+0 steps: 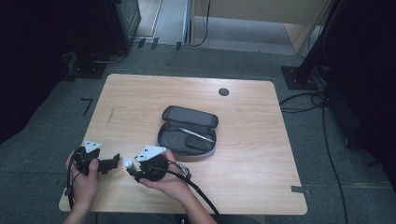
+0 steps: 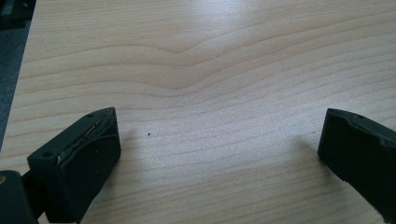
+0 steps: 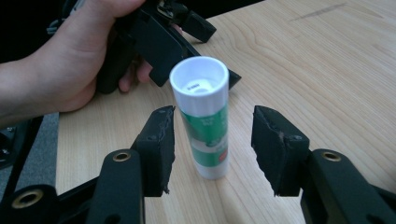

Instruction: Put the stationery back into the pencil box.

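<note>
Pale wood table (image 1: 261, 154) first: on it, near the middle, lies an unzipped dark pencil case (image 1: 188, 133) with a pen inside. At about seven o'clock from the case we hold our right gripper (image 3: 212, 135), jaws half spread around an upright green-and-white glue stick (image 3: 205, 126), pads not yet touching it. Our left gripper (image 2: 219, 149), at nine o'clock from the stick, hovers wide and empty over bare wood. We judge the grasp is in hand; next calls for squeezing squarely on the tube without tipping it.
</note>
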{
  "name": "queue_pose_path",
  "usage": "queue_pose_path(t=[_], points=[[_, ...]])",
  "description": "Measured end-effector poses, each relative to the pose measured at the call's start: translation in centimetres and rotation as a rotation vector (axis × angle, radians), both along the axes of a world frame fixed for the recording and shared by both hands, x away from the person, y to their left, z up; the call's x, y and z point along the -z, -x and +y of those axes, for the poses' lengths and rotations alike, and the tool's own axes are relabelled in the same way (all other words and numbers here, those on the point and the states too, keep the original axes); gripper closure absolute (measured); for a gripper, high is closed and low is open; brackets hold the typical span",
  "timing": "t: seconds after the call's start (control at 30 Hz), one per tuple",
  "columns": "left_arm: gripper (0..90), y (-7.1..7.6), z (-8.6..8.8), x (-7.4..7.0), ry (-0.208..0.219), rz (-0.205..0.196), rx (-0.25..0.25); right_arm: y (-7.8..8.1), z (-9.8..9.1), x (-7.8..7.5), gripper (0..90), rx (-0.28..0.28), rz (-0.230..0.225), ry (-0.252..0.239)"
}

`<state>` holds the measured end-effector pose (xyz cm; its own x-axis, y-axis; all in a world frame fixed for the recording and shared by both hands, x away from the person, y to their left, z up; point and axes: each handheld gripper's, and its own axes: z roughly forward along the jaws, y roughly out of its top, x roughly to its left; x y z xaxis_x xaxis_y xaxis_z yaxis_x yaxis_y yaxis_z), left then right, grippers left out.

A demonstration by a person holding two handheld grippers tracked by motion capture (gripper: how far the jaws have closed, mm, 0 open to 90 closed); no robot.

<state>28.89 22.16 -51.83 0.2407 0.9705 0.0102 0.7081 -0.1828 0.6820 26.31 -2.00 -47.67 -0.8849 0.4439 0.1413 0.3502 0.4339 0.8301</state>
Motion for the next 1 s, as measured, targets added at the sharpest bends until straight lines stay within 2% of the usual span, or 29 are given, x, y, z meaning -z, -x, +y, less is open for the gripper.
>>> queue_pose_path(t=[0.17,0.33,0.47,0.7,1.0], points=[[0.0,0.0,0.0,0.0,0.000,0.000,0.000,0.1,0.6,-0.3,49.9,0.002,-0.015,-0.013],[0.0,0.0,0.0,0.0,0.000,-0.001,0.000,0.3,1.3,-0.3,52.1,0.009,-0.038,-0.001],[0.0,0.0,0.0,0.0,0.000,-0.001,0.000,0.5,1.5,-0.2,64.4,0.014,-0.063,0.004],[0.0,0.0,0.0,0.0,-0.001,0.000,0.001,0.2,0.6,-0.4,66.4,0.031,-0.032,-0.010],[0.0,0.0,0.0,0.0,-0.001,0.000,0.001,0.2,-1.7,-1.4,66.4,0.078,-0.046,-0.013]])
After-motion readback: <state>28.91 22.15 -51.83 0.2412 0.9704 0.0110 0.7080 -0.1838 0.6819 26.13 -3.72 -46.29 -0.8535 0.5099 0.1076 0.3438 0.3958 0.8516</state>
